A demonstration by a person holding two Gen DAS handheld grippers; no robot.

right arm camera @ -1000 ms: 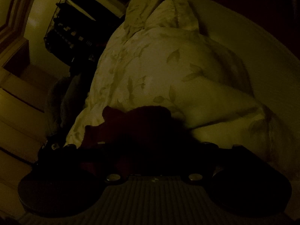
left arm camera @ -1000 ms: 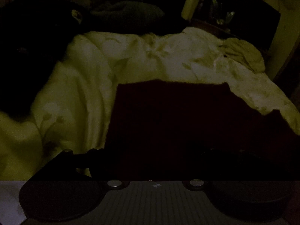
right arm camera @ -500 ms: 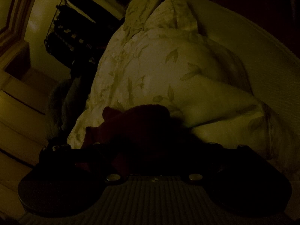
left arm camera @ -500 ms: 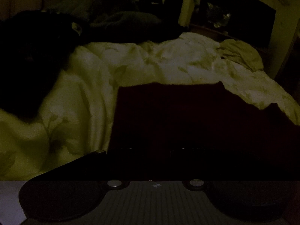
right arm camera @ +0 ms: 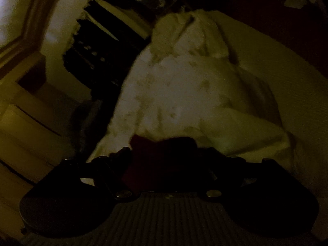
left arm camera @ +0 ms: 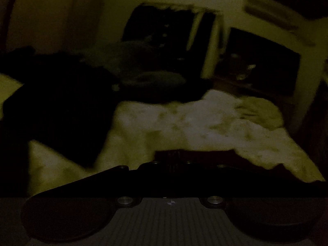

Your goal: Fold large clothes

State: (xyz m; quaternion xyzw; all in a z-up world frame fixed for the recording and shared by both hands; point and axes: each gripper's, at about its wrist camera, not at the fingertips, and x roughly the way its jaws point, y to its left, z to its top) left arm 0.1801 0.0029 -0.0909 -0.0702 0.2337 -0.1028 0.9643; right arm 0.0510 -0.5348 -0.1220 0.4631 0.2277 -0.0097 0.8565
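We see one dark red garment lying on one pale bedspread printed with leaves, in a very dim room. In the left wrist view only a low strip of that garment shows just above the left gripper, whose two fingers stand drawn together in the middle; its jaws have just been closing and now stand clenched. The gloom hides whether any cloth sits pinched between them, so we cannot tell if it grips the garment. Beyond it we count one black heap of clothing on the left of the bed and one small crumpled pale cloth at the far right corner.

In the right wrist view the same dark red garment bunches up between the two spread fingers of the right gripper. Its jaws have just been opening further, and they stand wide, released, with the cloth lying in the gap. One dark shelf unit stands against the wall beyond the bed.
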